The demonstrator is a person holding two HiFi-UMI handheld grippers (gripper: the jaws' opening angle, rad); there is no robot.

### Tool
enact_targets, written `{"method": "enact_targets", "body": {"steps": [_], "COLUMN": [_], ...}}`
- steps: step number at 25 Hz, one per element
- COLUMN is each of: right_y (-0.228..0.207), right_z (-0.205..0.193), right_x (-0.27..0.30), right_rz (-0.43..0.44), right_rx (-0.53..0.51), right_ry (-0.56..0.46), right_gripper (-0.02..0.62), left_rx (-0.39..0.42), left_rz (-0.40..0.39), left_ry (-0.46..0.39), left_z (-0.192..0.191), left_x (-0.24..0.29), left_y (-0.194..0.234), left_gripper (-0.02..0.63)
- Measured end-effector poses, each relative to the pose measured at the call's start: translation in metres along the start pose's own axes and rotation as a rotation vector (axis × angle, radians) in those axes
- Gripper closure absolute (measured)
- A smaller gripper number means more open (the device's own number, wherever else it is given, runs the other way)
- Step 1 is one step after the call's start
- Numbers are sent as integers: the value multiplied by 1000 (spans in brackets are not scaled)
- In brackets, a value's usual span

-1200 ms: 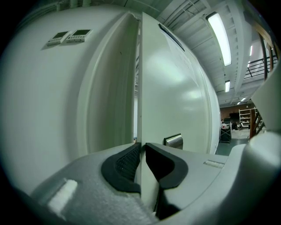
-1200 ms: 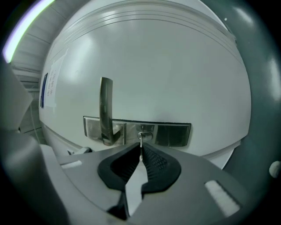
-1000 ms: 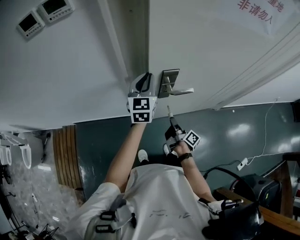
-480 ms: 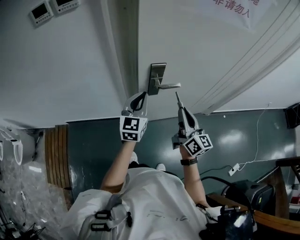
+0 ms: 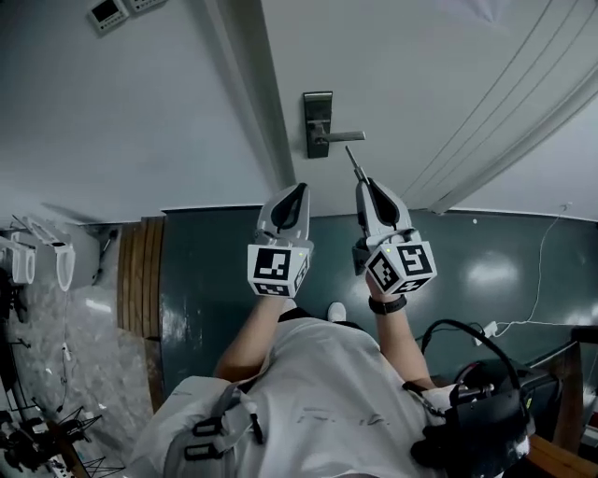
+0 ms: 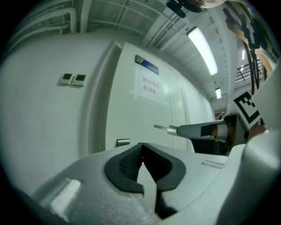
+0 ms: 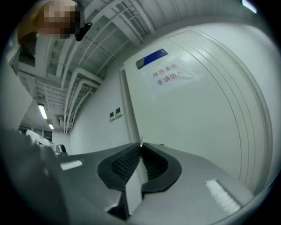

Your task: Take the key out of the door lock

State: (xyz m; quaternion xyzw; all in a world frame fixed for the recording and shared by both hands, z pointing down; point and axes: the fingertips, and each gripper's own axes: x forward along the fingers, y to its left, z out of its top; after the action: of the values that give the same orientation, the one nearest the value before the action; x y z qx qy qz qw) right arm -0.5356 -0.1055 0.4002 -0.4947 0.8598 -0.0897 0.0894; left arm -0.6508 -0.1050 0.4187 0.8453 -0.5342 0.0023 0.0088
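The dark lock plate (image 5: 318,124) with its lever handle (image 5: 338,138) sits on the white door (image 5: 420,84). My right gripper (image 5: 363,189) is shut on a slim metal key (image 5: 352,165), whose blade points up toward the handle from a short way below it. In the right gripper view the key (image 7: 141,143) shows only as a thin sliver at the jaw tips of that gripper (image 7: 141,148). My left gripper (image 5: 297,190) hangs level beside the right one, shut and empty. From the left gripper (image 6: 141,148) view, the key (image 6: 161,128) juts from the right gripper (image 6: 206,130), apart from the lock plate (image 6: 123,142).
A door frame (image 5: 248,93) runs left of the lock. Two wall panels (image 5: 117,9) sit on the white wall. A printed notice (image 7: 169,74) is on the door. Wooden slats (image 5: 140,280) and cables (image 5: 467,331) lie on the dark floor.
My left gripper has left the lock plate, drawn back from the door and closed. The right gripper has risen level with it, still holding the key. The head view has shifted.
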Motion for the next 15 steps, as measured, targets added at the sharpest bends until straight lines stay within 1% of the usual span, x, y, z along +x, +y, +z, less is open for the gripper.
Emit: {"method": "enact_targets", "body": {"steps": [3,5,7,8,11,12,13,15], "right_y": [23,33,34,30,26,25,24,21], "right_z": [16,18,16,15,10,10,10,11], "right_x": [3,-3,-9,-10,-6,-8,-10,-15], "right_rz": [-12,-14,-36,-52,-64,-67,-75,-94], "right_rx": [-181,-235,-230,-206,-99,-87,-90,-104], "right_ry": [-33,-21,-19,-21,-23,-29,-36,-41], "right_gripper": [569,569,569,569,569,569,569,569], "left_rx": [46,28,17,15,-20,-19,-8,16], "left_rz": [-17,-16,-26,-39,-72,-76,-79,-84], "left_ry": [-57,-67,-82,-101,-206,-224,-226,-199], "left_z": [24,32,37,42,68,73,74,68], "left_x": [-7,-14,-22,-25,-42,-47,-48,-45], "left_y": [-1,-3,-7,-10,-15,-17,-19,-23], "left_gripper": [604,604,604,604,604,604,604,604]}}
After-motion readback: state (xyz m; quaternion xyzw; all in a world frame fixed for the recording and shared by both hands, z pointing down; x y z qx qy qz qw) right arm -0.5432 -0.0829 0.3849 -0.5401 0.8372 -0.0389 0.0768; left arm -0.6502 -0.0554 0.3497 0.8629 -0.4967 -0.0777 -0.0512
